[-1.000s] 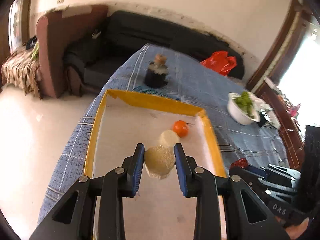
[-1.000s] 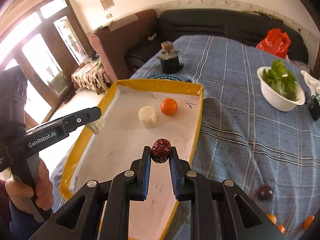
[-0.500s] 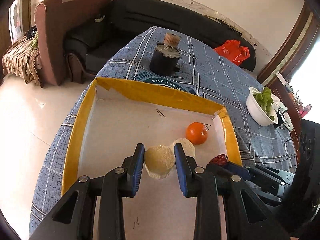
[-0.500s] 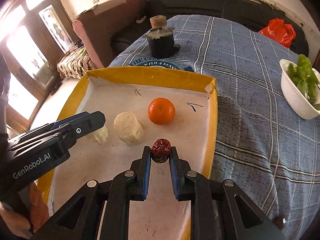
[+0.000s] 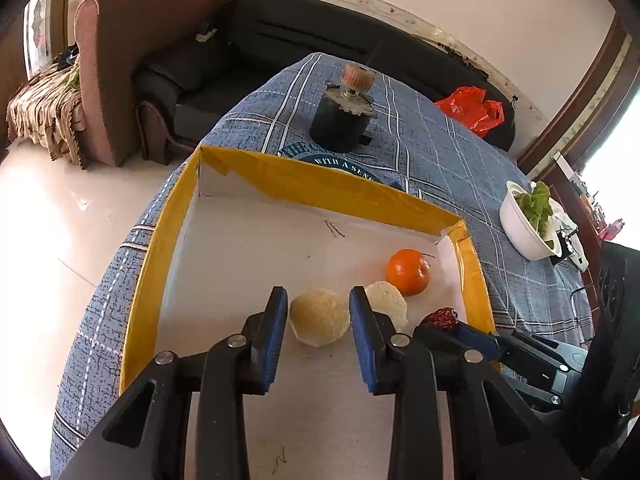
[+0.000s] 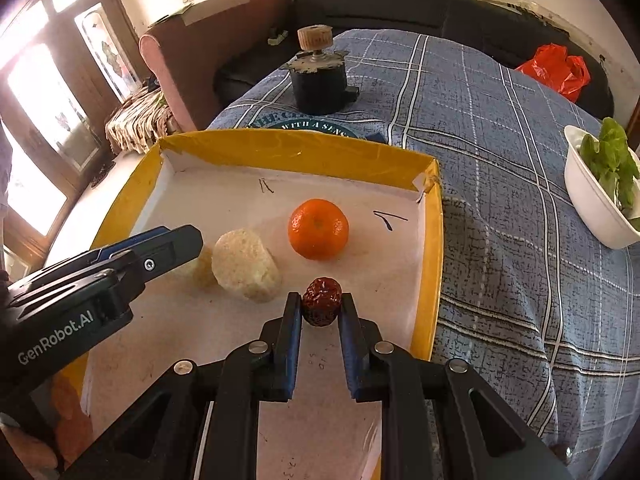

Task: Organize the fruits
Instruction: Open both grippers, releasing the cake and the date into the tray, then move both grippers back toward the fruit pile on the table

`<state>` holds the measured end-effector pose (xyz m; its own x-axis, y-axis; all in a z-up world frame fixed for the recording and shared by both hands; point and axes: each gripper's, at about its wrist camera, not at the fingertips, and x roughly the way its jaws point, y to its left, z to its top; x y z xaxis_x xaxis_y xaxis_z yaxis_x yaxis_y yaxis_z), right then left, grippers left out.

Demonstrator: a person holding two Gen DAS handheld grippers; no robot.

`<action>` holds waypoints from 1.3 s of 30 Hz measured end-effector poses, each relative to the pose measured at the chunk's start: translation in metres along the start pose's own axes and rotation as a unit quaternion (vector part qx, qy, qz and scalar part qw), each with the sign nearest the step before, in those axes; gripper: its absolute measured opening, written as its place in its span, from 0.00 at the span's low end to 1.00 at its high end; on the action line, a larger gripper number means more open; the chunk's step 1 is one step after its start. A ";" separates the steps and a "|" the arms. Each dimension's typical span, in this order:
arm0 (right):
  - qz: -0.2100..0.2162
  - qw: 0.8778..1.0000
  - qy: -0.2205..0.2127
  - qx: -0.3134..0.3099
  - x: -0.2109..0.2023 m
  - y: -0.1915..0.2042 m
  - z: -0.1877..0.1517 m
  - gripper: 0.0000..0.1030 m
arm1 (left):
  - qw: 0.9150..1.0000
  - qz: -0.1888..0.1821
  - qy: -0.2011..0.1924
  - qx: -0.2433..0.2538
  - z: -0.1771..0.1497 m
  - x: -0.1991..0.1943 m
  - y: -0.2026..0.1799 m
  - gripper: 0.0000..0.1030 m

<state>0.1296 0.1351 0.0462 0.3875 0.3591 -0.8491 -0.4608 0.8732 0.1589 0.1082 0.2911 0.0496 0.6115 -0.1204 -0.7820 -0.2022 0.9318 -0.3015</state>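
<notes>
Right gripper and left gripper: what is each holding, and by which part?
Right gripper pinches a dried red date by its two sides. Left gripper has just been opening: the pale peeled fruit piece sits between its jaws, unclamped.

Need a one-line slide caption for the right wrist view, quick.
Right gripper holds a dried red date over the yellow-rimmed tray, near a mandarin and pale peeled fruit.

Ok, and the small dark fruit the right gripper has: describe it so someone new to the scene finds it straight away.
Start at the yellow-rimmed tray on the blue plaid tablecloth. Inside it, nearest the camera in the right wrist view, the right gripper is shut on a red date. It is the only dark, wrinkled fruit there: the orange is smooth and bright, and the pale peeled chunk beside it is cream.
</notes>
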 end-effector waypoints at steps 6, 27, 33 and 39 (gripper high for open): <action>0.003 1.000 -0.014 0.007 -0.012 -0.003 -0.001 0.30 | 1.000 -0.005 -0.014 -0.003 0.000 -0.014 -0.001 0.44; 0.111 0.986 -0.097 0.075 -0.137 -0.079 -0.110 0.31 | 0.994 -0.088 -0.060 0.037 -0.073 -0.087 -0.052 0.45; 0.055 0.984 -0.134 0.103 -0.174 -0.135 -0.155 0.32 | 0.987 -0.114 -0.063 0.095 -0.113 -0.095 -0.103 0.49; 0.038 0.976 -0.159 0.146 -0.187 -0.180 -0.186 0.32 | 0.979 -0.130 -0.029 0.154 -0.152 -0.078 -0.152 0.49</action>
<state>-0.0086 -0.1505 0.0829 0.6104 0.4702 -0.6374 -0.2682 0.8799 0.3922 -0.0257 0.1065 0.0737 0.6552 -0.3566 -0.6660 0.2018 0.9321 -0.3006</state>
